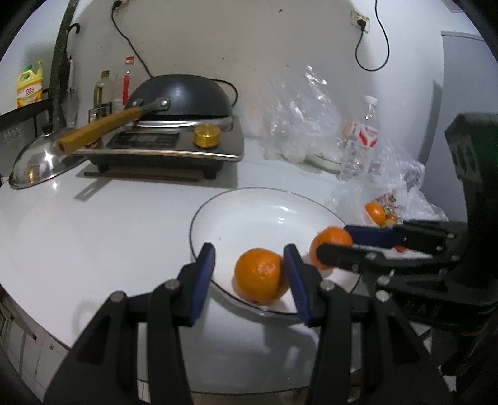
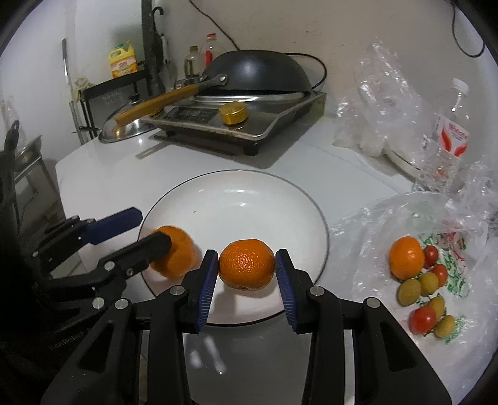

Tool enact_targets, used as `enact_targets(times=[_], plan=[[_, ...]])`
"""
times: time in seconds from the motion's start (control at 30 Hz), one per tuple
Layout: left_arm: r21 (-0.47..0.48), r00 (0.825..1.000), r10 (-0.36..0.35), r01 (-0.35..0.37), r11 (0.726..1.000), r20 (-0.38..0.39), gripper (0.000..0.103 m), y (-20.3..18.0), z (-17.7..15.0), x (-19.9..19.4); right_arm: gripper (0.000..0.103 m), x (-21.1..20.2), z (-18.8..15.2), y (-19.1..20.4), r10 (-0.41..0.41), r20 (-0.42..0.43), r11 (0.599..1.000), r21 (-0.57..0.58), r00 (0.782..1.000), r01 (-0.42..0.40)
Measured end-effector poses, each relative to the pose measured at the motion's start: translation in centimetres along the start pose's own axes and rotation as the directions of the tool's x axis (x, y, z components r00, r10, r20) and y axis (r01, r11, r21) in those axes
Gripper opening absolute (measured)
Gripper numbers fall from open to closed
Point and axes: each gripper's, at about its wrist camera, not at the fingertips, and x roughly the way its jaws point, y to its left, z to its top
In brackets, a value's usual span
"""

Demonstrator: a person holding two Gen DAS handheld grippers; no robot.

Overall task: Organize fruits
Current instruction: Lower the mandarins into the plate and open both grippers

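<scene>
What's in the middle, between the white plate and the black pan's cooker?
Nothing: just bare white countertop between the plate and the cooker. The right wrist view shows it best.

White round table (image 2: 102,174), stove (image 2: 249,124) at far side. Grubby white wall (image 2: 280,28) behind stove; socket (image 1: 361,21) with black cord right of it, black rack (image 2: 102,90) left.

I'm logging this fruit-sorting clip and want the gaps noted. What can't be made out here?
- Left wrist view: the far side of the second orange, hidden by the right gripper.
- Left wrist view: the fruit in the plastic bag, mostly covered by that gripper.
- Right wrist view: the orange by the left gripper, blurred; contact unclear.
- Both views: bottle labels, too small.
</scene>
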Motion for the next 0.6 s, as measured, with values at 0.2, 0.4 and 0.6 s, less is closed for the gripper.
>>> enact_targets(times=[0.2,0.4,0.6], plan=[[-0.013,1.000,0.019,-0.019,1.000,0.015,0.047,0.1,-0.1,-0.9,0.040,0.4,-0.3,0.5,0.037,-0.014,0.999,-0.005,0.999,-0.037],[-0.009,0.999,0.038,-0.038,0.999,0.019,0.047,-0.3,-0.1,-1.5,0.042,-0.6,-0.5,0.2,0.056,0.009,0.998,0.009,0.998,-0.056],[0.003,0.999,0.052,-0.052,0.999,0.017,0.047,-1.2,-0.1,-1.9,0.042,-2.0,-0.8,-0.5,0.057,0.035,0.998,0.017,0.998,-0.058]])
